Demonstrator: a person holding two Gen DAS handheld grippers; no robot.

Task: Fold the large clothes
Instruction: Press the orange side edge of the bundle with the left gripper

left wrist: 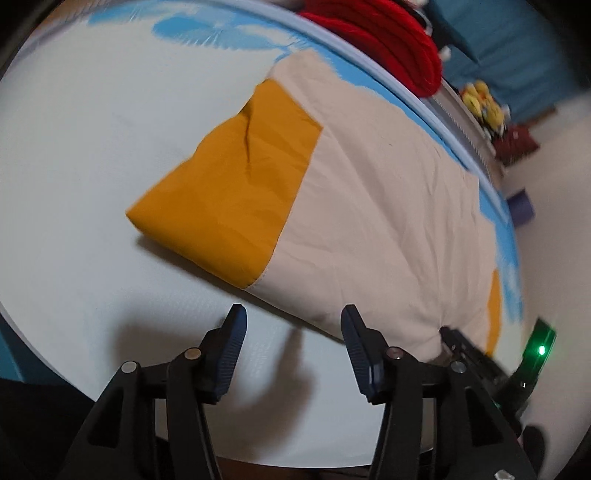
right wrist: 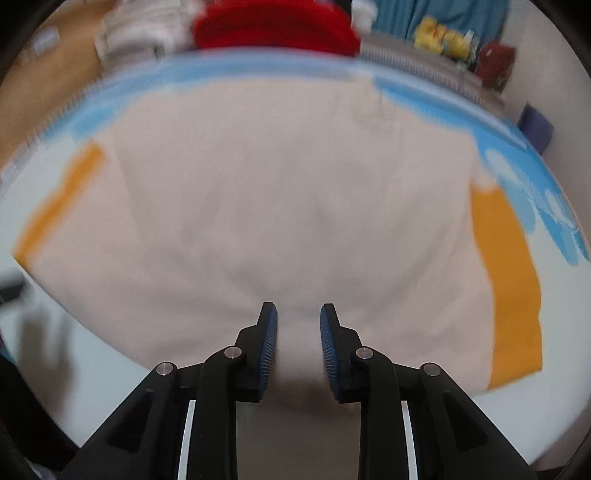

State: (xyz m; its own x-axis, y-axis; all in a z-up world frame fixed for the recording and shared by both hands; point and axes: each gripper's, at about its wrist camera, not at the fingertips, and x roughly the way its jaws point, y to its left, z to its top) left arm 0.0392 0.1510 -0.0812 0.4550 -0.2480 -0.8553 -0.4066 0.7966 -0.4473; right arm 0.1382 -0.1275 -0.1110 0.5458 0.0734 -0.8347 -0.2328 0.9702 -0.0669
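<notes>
On the white desk (left wrist: pixel 74 155) with a blue pattern along its far edge lies a large cream garment (left wrist: pixel 369 206), spread flat, with mustard-yellow sleeves. In the left wrist view one yellow sleeve (left wrist: pixel 229 192) is folded and rests on the desk at the left side of the cream body, while a thin strip of the other sleeve (left wrist: pixel 493 314) shows at the right end. The left claw (left wrist: pixel 293 321) stands wide, its two blue pads apart with nothing between them; it hangs over the bare white surface just beside the near edge of the garment, and its right finger overlaps that edge in the picture. The right claw (right wrist: pixel 298 317) is narrow, and the near edge of the garment (right wrist: pixel 295 206) sits between its ribbed blue pads (right wrist: pixel 271 350); the picture is blurred, so I cannot tell if the pads really press the cloth. In the left wrist view a part of the right claw shows at the lower right with a green light (left wrist: pixel 541 350). Behind the desk there are a red knitted item (right wrist: pixel 273 26), some yellow objects (right wrist: pixel 439 35) and a blue curtain (left wrist: pixel 517 48).
</notes>
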